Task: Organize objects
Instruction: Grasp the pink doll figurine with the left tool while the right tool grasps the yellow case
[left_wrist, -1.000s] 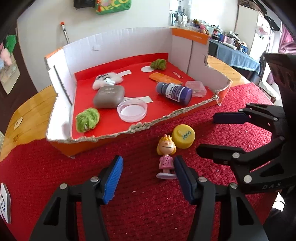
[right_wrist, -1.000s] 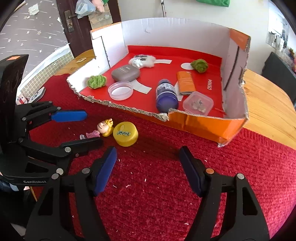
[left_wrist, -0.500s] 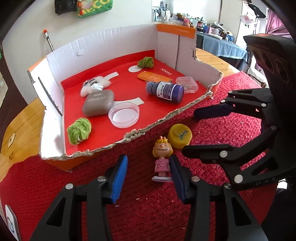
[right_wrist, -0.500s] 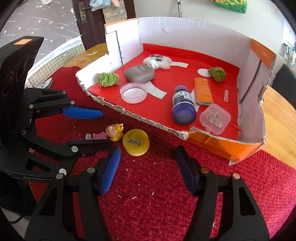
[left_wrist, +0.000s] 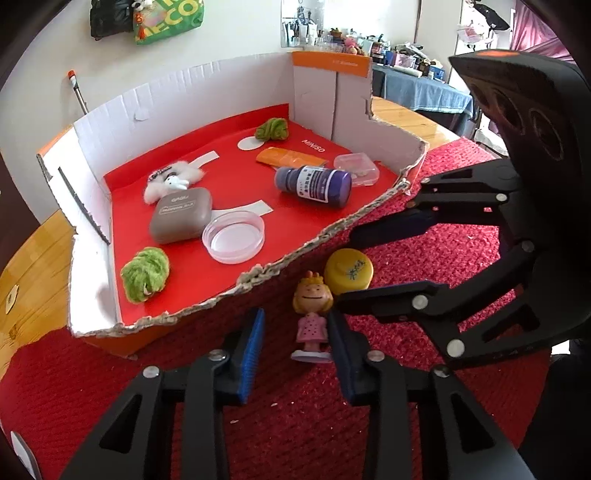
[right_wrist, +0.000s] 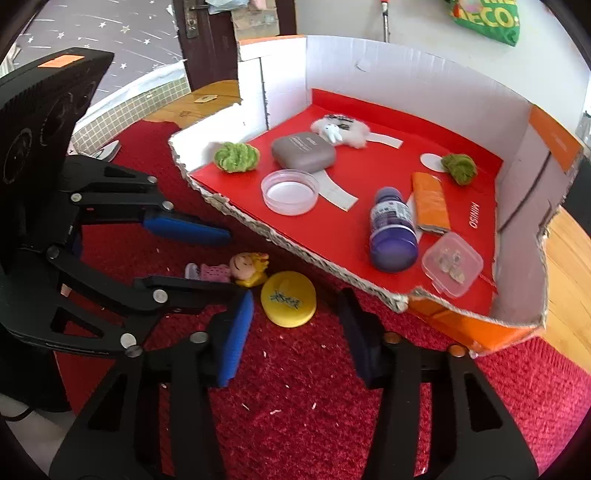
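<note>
Lived-in home: cluttered side table (left_wrist: 421, 79), wooden door (right_wrist: 207, 40), star-patterned bedding (right_wrist: 110, 33).

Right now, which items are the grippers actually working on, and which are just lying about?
In play: figurine between the open left gripper fingers; yellow cap ahead of the open right gripper.

Lying about, in the cardboard tray: purple bottle, grey case, clear dish, green pom-poms.

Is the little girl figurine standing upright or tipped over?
Upright. The girl figurine stands on its round base on the red mat, head up, between the open left claw's pads.
</note>
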